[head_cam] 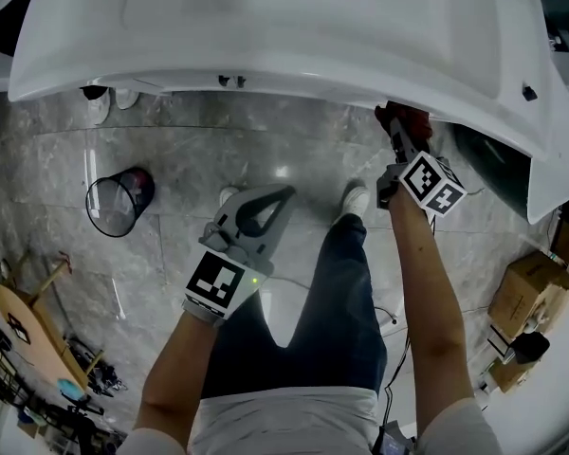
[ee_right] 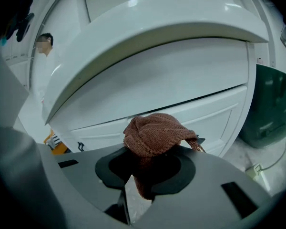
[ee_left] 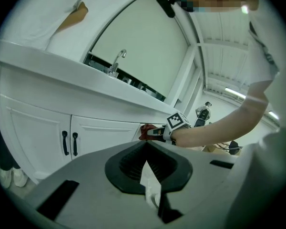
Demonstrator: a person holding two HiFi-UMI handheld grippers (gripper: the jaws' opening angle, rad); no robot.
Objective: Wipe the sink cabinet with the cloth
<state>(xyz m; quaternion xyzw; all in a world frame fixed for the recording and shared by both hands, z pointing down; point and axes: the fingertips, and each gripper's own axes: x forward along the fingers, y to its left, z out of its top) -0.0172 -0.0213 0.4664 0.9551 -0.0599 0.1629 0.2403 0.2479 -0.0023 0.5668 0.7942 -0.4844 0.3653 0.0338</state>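
Observation:
The white sink cabinet [ee_left: 38, 132] has panelled doors with black handles [ee_left: 69, 143] and stands under a white countertop [head_cam: 313, 36]. My right gripper [head_cam: 398, 133] is shut on a red-brown knitted cloth [head_cam: 405, 118] and is tucked under the counter's edge. In the right gripper view the cloth [ee_right: 155, 133] bunches over the right gripper [ee_right: 155, 149], close to the cabinet front [ee_right: 181, 80]; I cannot tell whether they touch. My left gripper [head_cam: 284, 195] hangs lower over the floor, shut and empty. From the left gripper [ee_left: 145, 144] I see the cloth [ee_left: 148, 130] against the cabinet.
A black wire waste bin [head_cam: 119, 202] stands on the marble floor to the left. A dark green bin [ee_right: 271, 104] sits right of the cabinet. Cardboard boxes [head_cam: 526, 292] lie at the far right. White shoes [head_cam: 109, 102] show by the counter's left end. A faucet [ee_left: 115, 63] rises from the countertop.

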